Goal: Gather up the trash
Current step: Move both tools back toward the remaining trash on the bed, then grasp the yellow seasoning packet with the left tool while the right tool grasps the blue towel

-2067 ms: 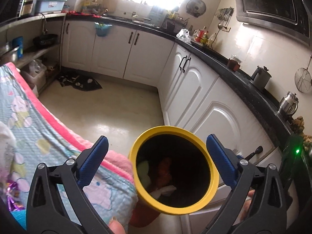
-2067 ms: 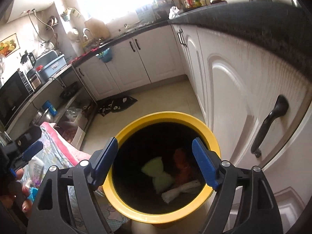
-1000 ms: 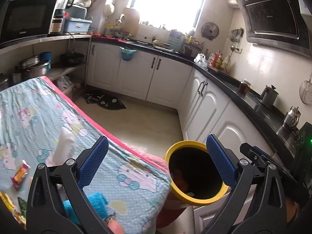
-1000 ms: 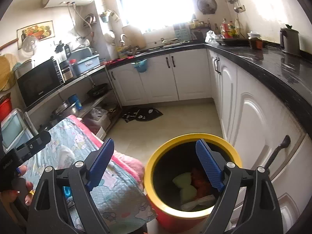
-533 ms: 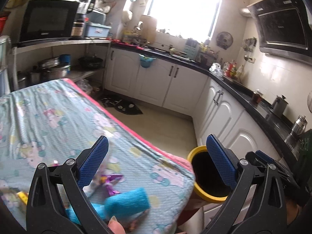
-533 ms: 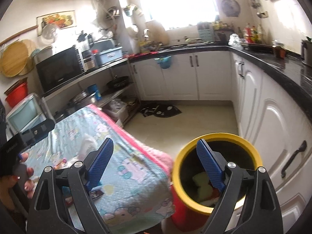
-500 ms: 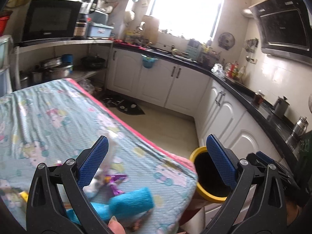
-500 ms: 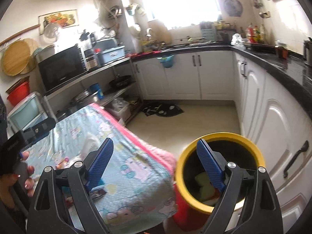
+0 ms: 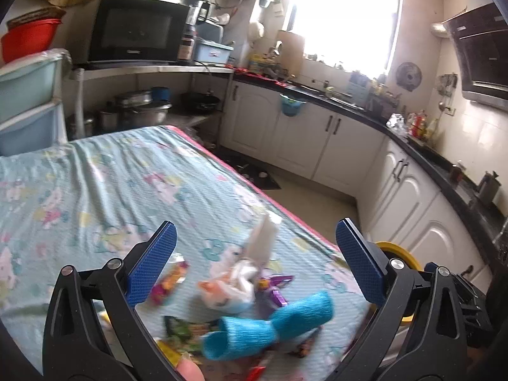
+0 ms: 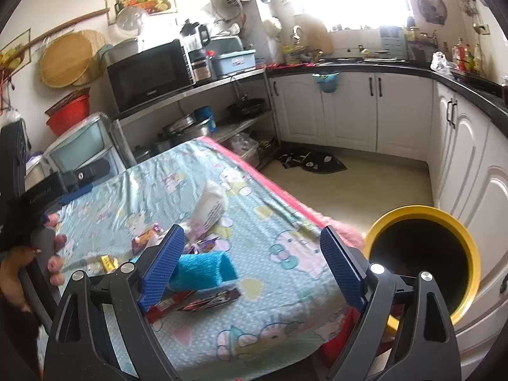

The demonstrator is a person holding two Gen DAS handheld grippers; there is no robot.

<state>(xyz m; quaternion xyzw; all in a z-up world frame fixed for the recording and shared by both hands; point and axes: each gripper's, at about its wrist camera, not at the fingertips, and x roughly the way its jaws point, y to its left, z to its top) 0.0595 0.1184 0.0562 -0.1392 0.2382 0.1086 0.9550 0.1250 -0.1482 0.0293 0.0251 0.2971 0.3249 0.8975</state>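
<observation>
Hovering wide apart and empty, both the left tongs and right tongs are facing a probably largely uncollected trash pile just ahead on the counter, the yellow-rimmed bin sitting to their right.

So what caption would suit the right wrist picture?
Open right gripper above a blue roll and wrappers on a patterned cloth, yellow-rimmed bin alongside.

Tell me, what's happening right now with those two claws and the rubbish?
Left gripper open, empty. Right gripper open, empty. Wrappers and blue roll on the table; yellow bin beside it. Nothing blocking.
</observation>
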